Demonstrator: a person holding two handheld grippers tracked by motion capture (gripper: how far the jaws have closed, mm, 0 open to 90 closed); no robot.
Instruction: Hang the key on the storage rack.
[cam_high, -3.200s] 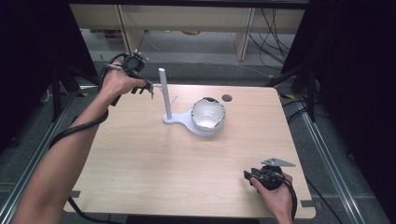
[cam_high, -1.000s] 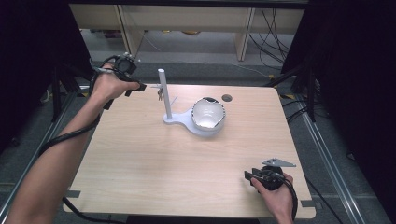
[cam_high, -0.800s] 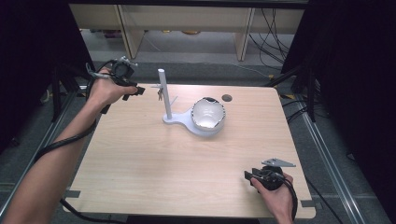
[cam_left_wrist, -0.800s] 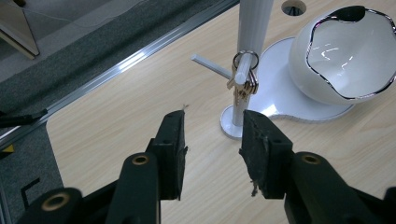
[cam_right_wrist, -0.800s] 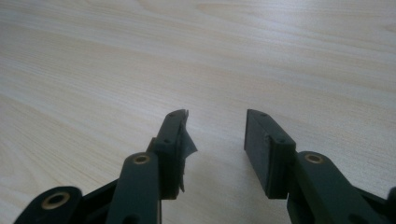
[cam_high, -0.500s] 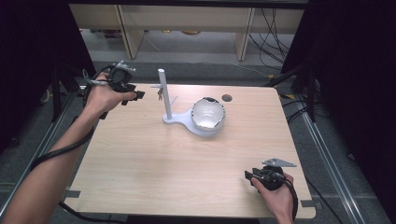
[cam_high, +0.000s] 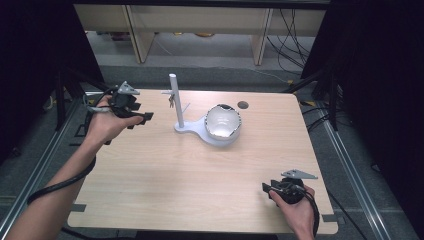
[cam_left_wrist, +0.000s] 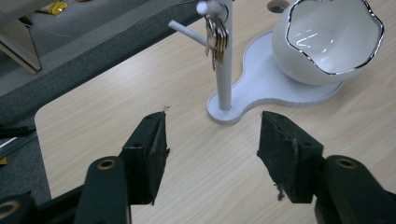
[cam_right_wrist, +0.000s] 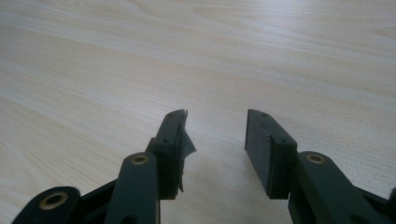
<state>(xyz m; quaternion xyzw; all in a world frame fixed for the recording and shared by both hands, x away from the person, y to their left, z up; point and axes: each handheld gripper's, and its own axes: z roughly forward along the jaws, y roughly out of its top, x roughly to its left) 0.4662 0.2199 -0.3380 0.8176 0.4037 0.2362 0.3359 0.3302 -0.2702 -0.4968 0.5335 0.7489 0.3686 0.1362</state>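
A bunch of keys (cam_left_wrist: 216, 41) hangs from a peg of the white stand's post (cam_left_wrist: 224, 70), seen small in the high view too (cam_high: 171, 101). On the stand's base sits a white bowl with a silvery rim (cam_high: 223, 121) (cam_left_wrist: 327, 39). My left gripper (cam_high: 142, 117) (cam_left_wrist: 212, 142) hovers left of the stand over the table's far left part; its jaws have just been opening and stand apart with nothing between them. My right gripper (cam_high: 270, 188) (cam_right_wrist: 215, 130) rests near the table's front right corner, open and empty.
The wooden table (cam_high: 165, 170) has a round cable hole (cam_high: 243, 105) behind the bowl. Its far left edge and grey floor (cam_left_wrist: 93, 56) lie just beyond the stand. Shelving legs and cables stand behind the table.
My left hand has drawn back leftward and down from the stand, and its jaws have spread. The keys stay hanging on the peg. The right hand has kept still.
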